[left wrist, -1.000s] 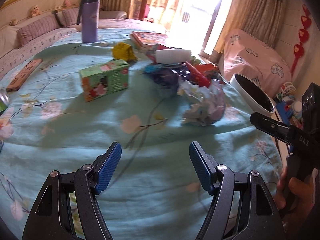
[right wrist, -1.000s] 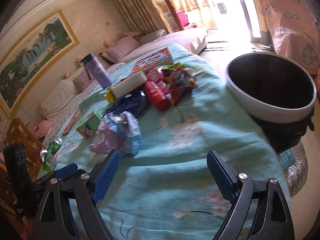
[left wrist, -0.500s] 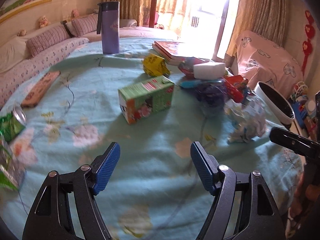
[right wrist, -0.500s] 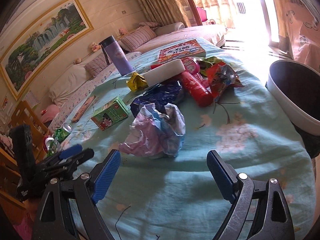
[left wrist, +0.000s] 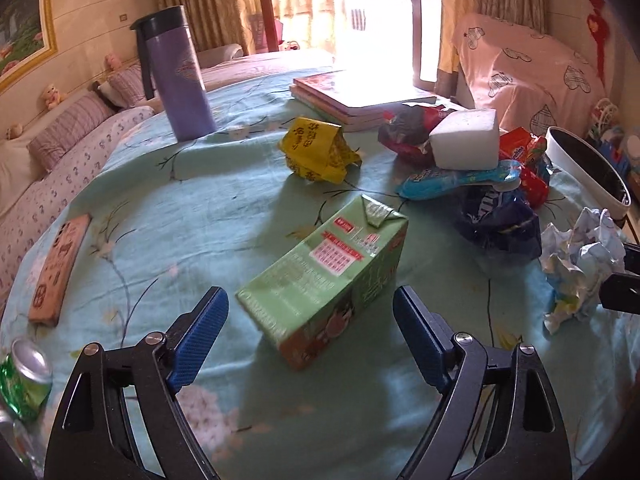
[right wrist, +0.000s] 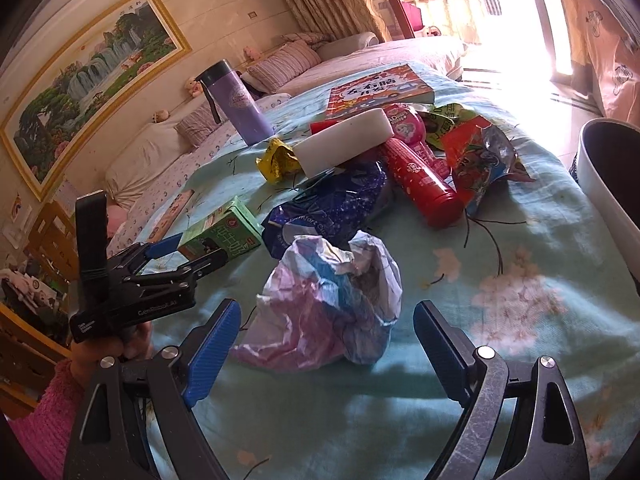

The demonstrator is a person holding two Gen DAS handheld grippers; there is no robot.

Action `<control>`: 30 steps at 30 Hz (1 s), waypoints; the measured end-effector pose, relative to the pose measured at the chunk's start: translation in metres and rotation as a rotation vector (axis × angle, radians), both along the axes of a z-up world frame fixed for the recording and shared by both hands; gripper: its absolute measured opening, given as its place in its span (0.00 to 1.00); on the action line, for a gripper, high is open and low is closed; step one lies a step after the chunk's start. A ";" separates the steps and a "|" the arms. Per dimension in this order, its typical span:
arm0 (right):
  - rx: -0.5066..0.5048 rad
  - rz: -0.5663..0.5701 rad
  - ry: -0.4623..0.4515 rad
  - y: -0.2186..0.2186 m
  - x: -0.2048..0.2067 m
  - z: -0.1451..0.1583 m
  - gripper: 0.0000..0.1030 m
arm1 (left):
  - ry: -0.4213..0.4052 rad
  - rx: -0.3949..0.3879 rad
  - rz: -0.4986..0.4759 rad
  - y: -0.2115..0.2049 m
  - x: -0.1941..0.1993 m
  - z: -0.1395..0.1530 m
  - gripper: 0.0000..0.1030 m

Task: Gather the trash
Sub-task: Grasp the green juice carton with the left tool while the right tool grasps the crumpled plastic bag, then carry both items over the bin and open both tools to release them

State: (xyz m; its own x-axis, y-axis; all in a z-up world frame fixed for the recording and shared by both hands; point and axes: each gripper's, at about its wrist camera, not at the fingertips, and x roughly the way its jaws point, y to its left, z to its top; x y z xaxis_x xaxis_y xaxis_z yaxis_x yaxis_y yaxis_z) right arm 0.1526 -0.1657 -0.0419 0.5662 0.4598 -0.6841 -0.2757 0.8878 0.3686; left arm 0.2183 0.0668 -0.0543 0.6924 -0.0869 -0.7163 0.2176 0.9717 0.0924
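Observation:
A green drink carton [left wrist: 328, 276] lies on the light-blue flowered tablecloth [left wrist: 224, 208]. My left gripper [left wrist: 310, 336] is open, and the carton's near end sits between its fingertips. The carton [right wrist: 224, 232] and left gripper [right wrist: 188, 256] also show in the right wrist view. A crumpled paper ball [right wrist: 332, 300] lies just ahead of my open right gripper [right wrist: 326, 344]; it also shows in the left wrist view [left wrist: 580, 264]. A white bin with a black liner [right wrist: 604, 184] stands past the table's right edge.
A trash pile holds a yellow wrapper [left wrist: 316, 152], white foam block [left wrist: 466, 144], blue bags [left wrist: 496, 220], red can [right wrist: 420, 184] and red wrapper [right wrist: 480, 160]. A purple flask [left wrist: 176, 76], books [left wrist: 352, 96], a wooden box [left wrist: 60, 268] and green cans [left wrist: 22, 384] sit around.
My left gripper moved forward and left until the green carton lies between its open fingers. My right gripper swung left from the bin side and closed in on the crumpled paper.

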 end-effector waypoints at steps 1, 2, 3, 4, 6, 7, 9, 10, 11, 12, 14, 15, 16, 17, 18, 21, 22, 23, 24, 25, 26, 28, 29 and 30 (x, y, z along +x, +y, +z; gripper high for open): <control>0.002 -0.003 0.000 0.000 0.001 0.000 0.87 | -0.013 0.002 -0.013 -0.004 -0.001 0.001 0.82; 0.001 -0.006 -0.003 -0.001 0.001 0.000 0.86 | -0.026 0.009 -0.020 -0.007 -0.003 0.003 0.72; -0.002 -0.008 -0.008 -0.002 0.000 0.000 0.85 | -0.037 0.022 -0.028 -0.011 -0.006 0.004 0.55; -0.008 -0.007 -0.015 -0.002 -0.001 0.000 0.74 | -0.035 0.024 -0.037 -0.015 -0.009 0.005 0.47; -0.032 -0.007 -0.022 -0.003 -0.004 0.002 0.52 | -0.031 0.013 -0.043 -0.023 -0.015 0.007 0.40; -0.036 -0.007 -0.025 -0.005 -0.006 0.002 0.42 | -0.030 0.028 -0.036 -0.028 -0.018 0.008 0.39; -0.038 -0.003 -0.032 -0.009 -0.010 0.005 0.34 | -0.032 0.035 -0.024 -0.038 -0.028 0.010 0.38; -0.043 -0.004 -0.039 -0.011 -0.013 0.007 0.31 | -0.024 0.006 -0.025 -0.041 -0.034 0.012 0.37; -0.045 -0.005 -0.044 -0.013 -0.014 0.009 0.30 | -0.014 -0.028 -0.022 -0.043 -0.039 0.013 0.36; -0.044 -0.007 -0.049 -0.016 -0.016 0.010 0.28 | -0.004 -0.063 -0.018 -0.044 -0.044 0.015 0.35; -0.039 -0.013 -0.054 -0.023 -0.019 0.013 0.27 | 0.014 -0.119 -0.003 -0.049 -0.056 0.017 0.35; -0.037 -0.019 -0.057 -0.028 -0.022 0.014 0.26 | 0.015 -0.138 0.004 -0.053 -0.061 0.018 0.34; -0.034 -0.026 -0.060 -0.033 -0.025 0.016 0.25 | 0.011 -0.154 0.010 -0.056 -0.067 0.019 0.34; -0.031 -0.032 -0.062 -0.037 -0.027 0.017 0.25 | 0.009 -0.167 0.012 -0.059 -0.073 0.021 0.34; -0.030 -0.039 -0.066 -0.041 -0.029 0.019 0.25 | 0.006 -0.183 0.017 -0.062 -0.078 0.023 0.34; -0.025 -0.059 -0.081 -0.054 -0.035 0.025 0.24 | -0.008 -0.235 0.017 -0.068 -0.092 0.032 0.33; -0.017 -0.069 -0.085 -0.060 -0.036 0.028 0.24 | -0.019 -0.242 0.014 -0.071 -0.096 0.037 0.32; -0.011 -0.078 -0.089 -0.064 -0.037 0.029 0.22 | -0.028 -0.249 0.011 -0.074 -0.100 0.040 0.32; -0.007 -0.086 -0.094 -0.069 -0.039 0.031 0.22 | -0.038 -0.260 0.004 -0.078 -0.104 0.045 0.32; -0.001 -0.099 -0.100 -0.074 -0.040 0.033 0.22 | -0.049 -0.269 -0.001 -0.080 -0.107 0.049 0.32; 0.004 -0.108 -0.105 -0.078 -0.042 0.035 0.22 | -0.057 -0.276 -0.005 -0.082 -0.109 0.052 0.32; 0.008 -0.125 -0.114 -0.088 -0.044 0.038 0.21 | -0.071 -0.291 -0.027 -0.089 -0.114 0.060 0.32; 0.010 -0.132 -0.118 -0.092 -0.046 0.039 0.21 | -0.076 -0.293 -0.042 -0.094 -0.116 0.063 0.32; 0.010 -0.141 -0.123 -0.097 -0.047 0.041 0.21 | -0.082 -0.290 -0.057 -0.099 -0.118 0.066 0.32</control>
